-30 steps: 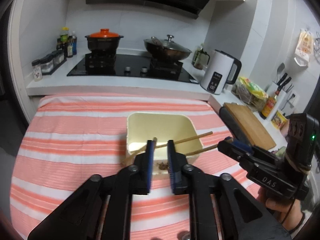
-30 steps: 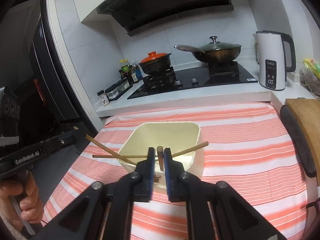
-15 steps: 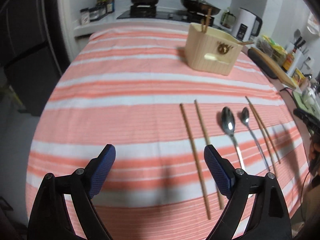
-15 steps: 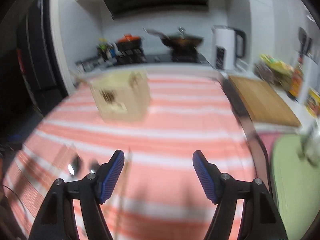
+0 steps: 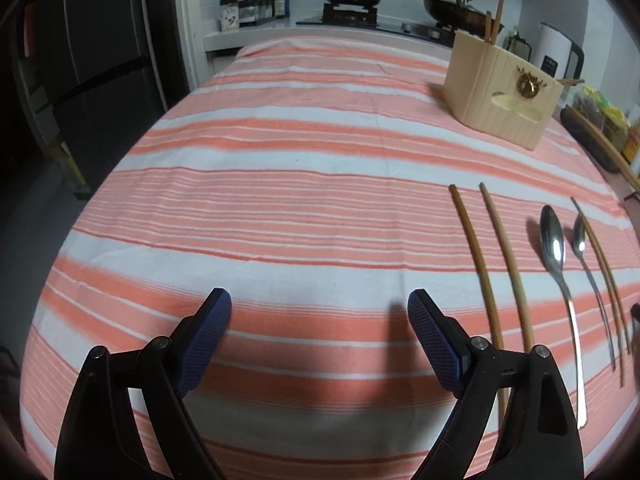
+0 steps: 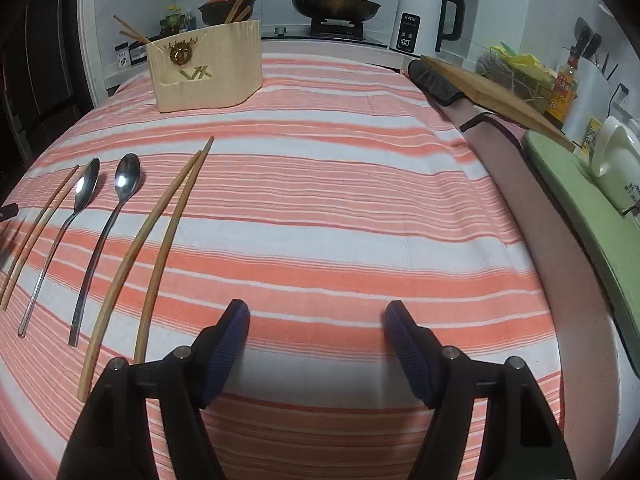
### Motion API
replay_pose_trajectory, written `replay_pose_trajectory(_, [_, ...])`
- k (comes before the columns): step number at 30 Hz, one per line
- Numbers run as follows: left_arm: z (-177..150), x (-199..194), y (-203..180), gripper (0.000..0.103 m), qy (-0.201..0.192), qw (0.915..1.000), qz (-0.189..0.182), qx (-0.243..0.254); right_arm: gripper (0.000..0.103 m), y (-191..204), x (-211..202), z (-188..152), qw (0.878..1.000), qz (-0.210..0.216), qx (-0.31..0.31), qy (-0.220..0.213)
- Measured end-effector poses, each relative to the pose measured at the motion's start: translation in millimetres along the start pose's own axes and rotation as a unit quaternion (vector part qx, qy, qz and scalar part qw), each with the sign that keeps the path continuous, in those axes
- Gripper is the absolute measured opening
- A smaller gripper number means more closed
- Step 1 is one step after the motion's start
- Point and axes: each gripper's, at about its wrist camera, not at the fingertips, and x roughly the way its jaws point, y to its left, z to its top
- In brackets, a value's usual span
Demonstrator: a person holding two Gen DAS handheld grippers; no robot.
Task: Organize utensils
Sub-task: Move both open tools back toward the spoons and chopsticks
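**Utensil sorting: a few chopsticks in the holder, most of the row not yet picked up**

Starting closest in: both grippers are empty and spread wide over bare tablecloth. The left gripper (image 5: 319, 334) has nothing between its blue pads, same for the right gripper (image 6: 317, 346). Both have just been opening up, with nothing in between.

A bit further out on the striped tablecloth (image 5: 280, 184) is the row waiting to be sorted. From the right wrist view, going outward from the gripper: a pair of wooden chopsticks (image 6: 154, 248), a spoon (image 6: 106, 236), a second spoon (image 6: 60, 248), then another chopstick pair (image 6: 36, 228) near the left edge. All lie flat, roughly parallel, and none is gripped.

Farther back stands the beige utensil holder (image 6: 208, 70), with several chopsticks already poking out the top. So my read: the job's started but well short of half, with two spoons and two pairs left to go.

View differences: the left camera shows the fridge side and a dark bit at its right edge, too small to tell what it is. Only the right camera shows the cutting board (image 6: 492, 92), the green mat (image 6: 592, 196) and the white kettle (image 6: 424, 16) in full.
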Motion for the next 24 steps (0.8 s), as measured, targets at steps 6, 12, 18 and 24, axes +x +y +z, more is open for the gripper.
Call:
replay_pose_trajectory(6, [-7.9,8.3,4.5,0.103,0.026,0.9995,0.017,-0.003,0.075,-8.3,5.9,-1.9,0.999,0.023,0.023,0.004])
replay_pose_trajectory(12, [-5.9,10.3,4.1,0.103,0.028,0.9995,0.017,-0.004,0.077,-6.4,7.4,-0.8,0.999,0.025,0.024,0.005])
replay_pose_trajectory(18, [-6.3,9.3,4.7,0.103,0.028,0.9995,0.016,-0.002,0.078,-6.2,8.8,-0.2,0.999,0.025,0.025,0.005])
replay_pose_trajectory(24, [-7.3,8.3,2.0,0.103,0.029,0.9994,0.018,0.000,0.078,-6.1,9.0,-0.1,0.999,0.024,0.025,0.005])
